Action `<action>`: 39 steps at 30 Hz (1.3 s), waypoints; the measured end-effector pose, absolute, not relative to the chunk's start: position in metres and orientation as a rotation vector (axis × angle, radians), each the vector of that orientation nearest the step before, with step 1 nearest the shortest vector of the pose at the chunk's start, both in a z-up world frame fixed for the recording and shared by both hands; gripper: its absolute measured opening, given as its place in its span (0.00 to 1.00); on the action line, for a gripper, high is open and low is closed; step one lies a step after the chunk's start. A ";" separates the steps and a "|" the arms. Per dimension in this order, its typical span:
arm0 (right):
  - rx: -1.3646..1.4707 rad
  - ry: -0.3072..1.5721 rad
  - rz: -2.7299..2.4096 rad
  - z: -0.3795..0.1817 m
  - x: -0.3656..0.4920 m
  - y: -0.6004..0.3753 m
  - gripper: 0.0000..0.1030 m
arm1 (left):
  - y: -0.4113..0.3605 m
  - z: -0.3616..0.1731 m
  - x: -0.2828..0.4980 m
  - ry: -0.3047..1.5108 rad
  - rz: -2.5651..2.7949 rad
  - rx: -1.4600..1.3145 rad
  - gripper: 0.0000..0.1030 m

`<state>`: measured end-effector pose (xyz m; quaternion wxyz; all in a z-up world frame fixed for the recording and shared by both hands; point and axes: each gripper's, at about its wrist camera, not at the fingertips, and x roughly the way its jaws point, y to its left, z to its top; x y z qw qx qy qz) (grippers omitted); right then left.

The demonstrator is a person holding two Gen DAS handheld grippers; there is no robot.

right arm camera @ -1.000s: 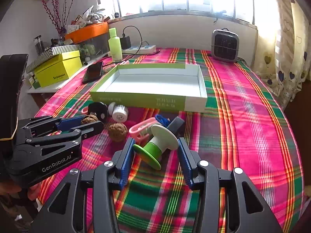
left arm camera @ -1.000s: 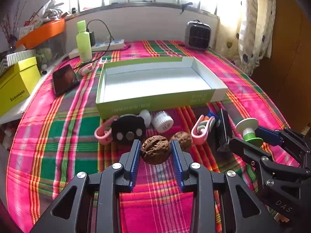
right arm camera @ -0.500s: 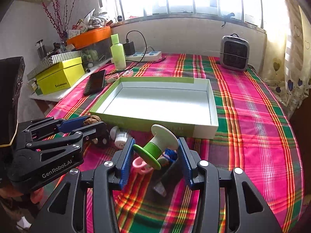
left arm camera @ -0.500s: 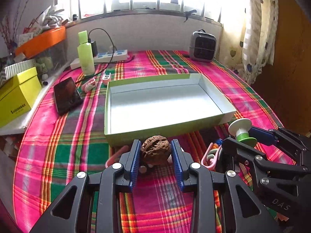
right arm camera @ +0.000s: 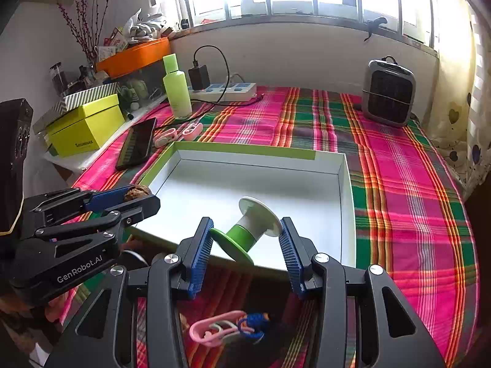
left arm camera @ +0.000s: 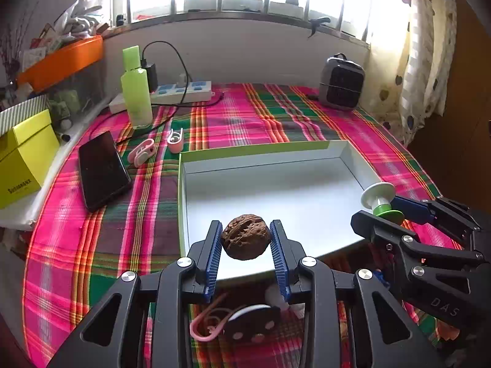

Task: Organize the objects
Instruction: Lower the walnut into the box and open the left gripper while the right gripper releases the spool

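My left gripper [left arm camera: 245, 236] is shut on a brown walnut [left arm camera: 245, 235] and holds it above the near edge of the shallow green and white box [left arm camera: 346, 153]. To its right, my right gripper [right arm camera: 245, 236] is shut on a green and white spool [right arm camera: 247, 230], also over the box's near edge [right arm camera: 345, 202]. In the left wrist view the spool [left arm camera: 380, 199] shows at the right, in the other gripper [left arm camera: 383, 211]. The walnut [right arm camera: 136, 191] shows at the left of the right wrist view. The box holds nothing.
Under the grippers lie pink clips [right arm camera: 211, 331], a blue item [right arm camera: 253, 323] and a black round piece [left arm camera: 251, 325] on the plaid cloth [right arm camera: 414, 199]. Beyond the box are a black phone [left arm camera: 102, 171], two pink clips [left arm camera: 142, 151], a green bottle [left arm camera: 136, 92], a power strip [left arm camera: 181, 92] and a small heater [left arm camera: 340, 82].
Both grippers have carried their objects forward from over the loose pile to above the box's near edge. The pile has slid under the fingers and the box looks much closer.
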<state>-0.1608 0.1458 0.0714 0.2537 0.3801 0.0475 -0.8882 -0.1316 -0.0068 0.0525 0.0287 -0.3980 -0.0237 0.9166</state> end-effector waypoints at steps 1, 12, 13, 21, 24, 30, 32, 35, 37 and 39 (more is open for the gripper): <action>1.030 0.140 -2.418 0.072 -0.165 0.144 0.44 | -0.008 0.052 -0.137 -0.071 2.830 -1.229 0.29; 1.078 0.247 -2.372 0.061 -0.210 0.117 0.44 | -0.017 0.040 -0.180 -0.041 2.823 -1.286 0.29; 1.085 0.258 -2.366 0.059 -0.214 0.114 0.44 | -0.017 0.038 -0.183 -0.035 2.824 -1.290 0.29; 1.141 0.311 -2.309 0.045 -0.238 0.101 0.44 | -0.018 0.028 -0.206 0.015 2.810 -1.333 0.29; 1.156 0.328 -2.295 0.040 -0.244 0.097 0.44 | -0.019 0.024 -0.211 0.012 2.810 -1.343 0.29; 1.167 0.379 -2.291 0.035 -0.252 0.089 0.44 | -0.020 0.018 -0.222 0.022 2.798 -1.365 0.29; 1.164 0.386 -2.291 0.035 -0.254 0.088 0.44 | -0.019 0.019 -0.222 0.028 2.800 -1.357 0.29; 1.174 0.408 -2.292 0.032 -0.256 0.086 0.44 | -0.019 0.017 -0.224 0.042 2.800 -1.362 0.29; 1.176 0.407 -2.289 0.032 -0.257 0.086 0.44 | -0.018 0.017 -0.224 0.047 2.801 -1.359 0.29; 1.179 0.407 -2.290 0.032 -0.257 0.087 0.44 | -0.019 0.018 -0.225 0.030 2.799 -1.357 0.29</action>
